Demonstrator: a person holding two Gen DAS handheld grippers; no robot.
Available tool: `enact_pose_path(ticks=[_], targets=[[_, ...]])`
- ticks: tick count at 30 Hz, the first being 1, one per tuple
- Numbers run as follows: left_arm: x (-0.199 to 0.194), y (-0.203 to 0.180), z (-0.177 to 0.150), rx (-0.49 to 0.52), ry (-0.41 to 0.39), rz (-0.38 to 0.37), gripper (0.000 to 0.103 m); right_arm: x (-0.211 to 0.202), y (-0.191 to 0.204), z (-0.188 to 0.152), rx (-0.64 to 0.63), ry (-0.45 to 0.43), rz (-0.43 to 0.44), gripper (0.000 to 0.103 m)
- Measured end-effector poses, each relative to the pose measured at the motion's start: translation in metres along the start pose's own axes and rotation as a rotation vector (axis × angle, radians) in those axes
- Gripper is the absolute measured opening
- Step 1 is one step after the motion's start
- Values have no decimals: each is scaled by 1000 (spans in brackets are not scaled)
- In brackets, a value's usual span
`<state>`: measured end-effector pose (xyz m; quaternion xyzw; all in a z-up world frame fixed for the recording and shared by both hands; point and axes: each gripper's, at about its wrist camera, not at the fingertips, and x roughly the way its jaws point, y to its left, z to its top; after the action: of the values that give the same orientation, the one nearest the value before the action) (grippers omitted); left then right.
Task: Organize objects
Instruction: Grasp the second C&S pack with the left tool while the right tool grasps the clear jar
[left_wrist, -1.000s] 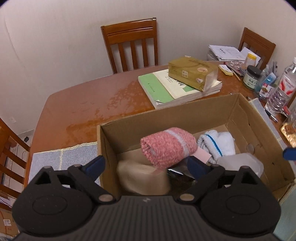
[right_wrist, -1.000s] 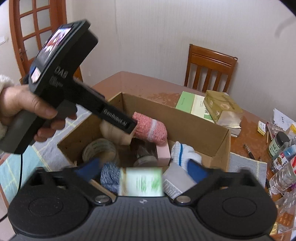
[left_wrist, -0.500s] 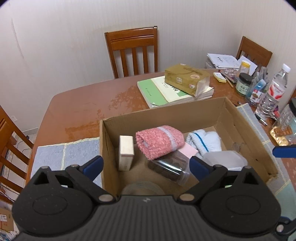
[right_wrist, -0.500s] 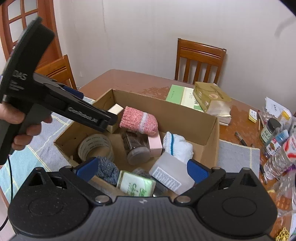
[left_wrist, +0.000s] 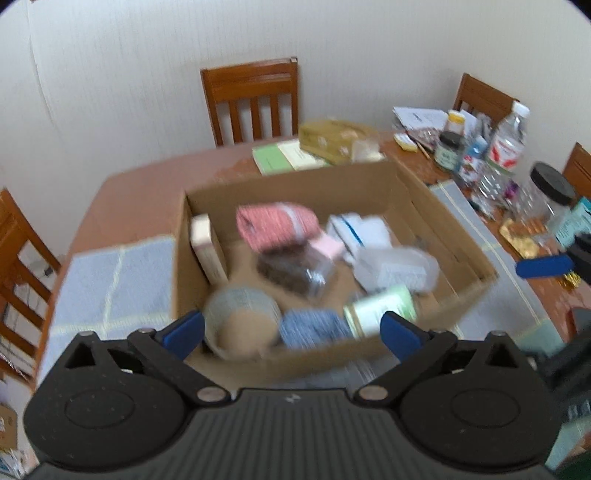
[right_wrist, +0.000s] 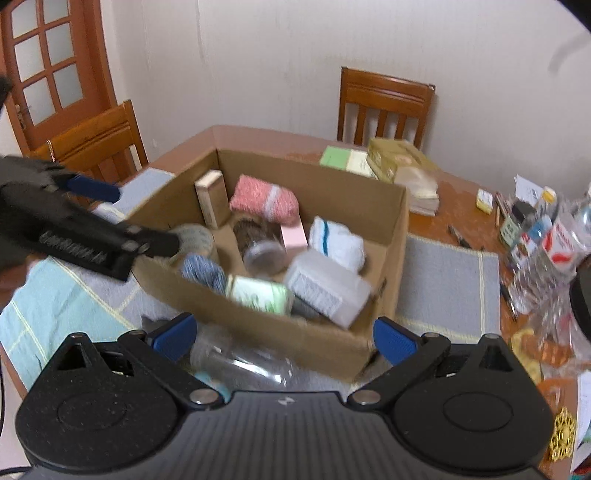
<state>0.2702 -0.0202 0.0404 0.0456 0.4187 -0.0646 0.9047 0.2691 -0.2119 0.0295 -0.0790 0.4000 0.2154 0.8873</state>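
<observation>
A cardboard box (left_wrist: 458, 225) (right_wrist: 397, 225) stands on the wooden table. It holds a pink rolled cloth (left_wrist: 275, 223) (right_wrist: 264, 199), a cream carton (left_wrist: 207, 247), a dark jar (left_wrist: 291, 269), a tape roll (left_wrist: 240, 317), blue yarn (left_wrist: 314, 328) (right_wrist: 203, 271), a green-labelled box (left_wrist: 382, 308) (right_wrist: 258, 293), a white bottle (right_wrist: 325, 288) and a white sock (right_wrist: 336, 236). My left gripper (left_wrist: 291, 330) is open and empty, above the box's near wall. My right gripper (right_wrist: 284, 338) is open and empty, before the box's near corner. Both views are blurred.
Books with a tan packet (left_wrist: 332, 140) lie behind the box. Bottles and jars (left_wrist: 498, 155) crowd the table's right side. Grey placemats (right_wrist: 447, 288) lie under and beside the box. A clear bottle (right_wrist: 240, 362) lies in front of the box. Chairs (left_wrist: 251, 103) surround the table.
Both grippers have pulled back and up from the box, empty. The green-labelled box that the right gripper held a second ago now lies in the box. The cream carton stands inside at left.
</observation>
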Motion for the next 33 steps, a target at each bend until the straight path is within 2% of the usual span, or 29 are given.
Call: enact_pose_path(ticks=[4,8,12,18,24,28,33], targets=[[2,-9,-32,-21,48,-15,101,5,-7,-17,10,33,-28,103],[16,-19,-64,-95,136,-52,101,8,-19,-32,52,66,-41,103],[30,-30,-83,-146,177,-67,101,11,-30,-41,82,98,-49,103],[43,-42,-97,-180,180,-32,101,14,-36,-43,101,112,-46,103],[48,-47,-104,-193,165,-61,102,18,-35,-42,104,122,-45,103],[47,-49,-110,-162,162,-54,102,21,-36,-41,119,128,-35,103],[49,-40,-118,-140,179,7,102,26,-32,-38,120,133,-18,103]])
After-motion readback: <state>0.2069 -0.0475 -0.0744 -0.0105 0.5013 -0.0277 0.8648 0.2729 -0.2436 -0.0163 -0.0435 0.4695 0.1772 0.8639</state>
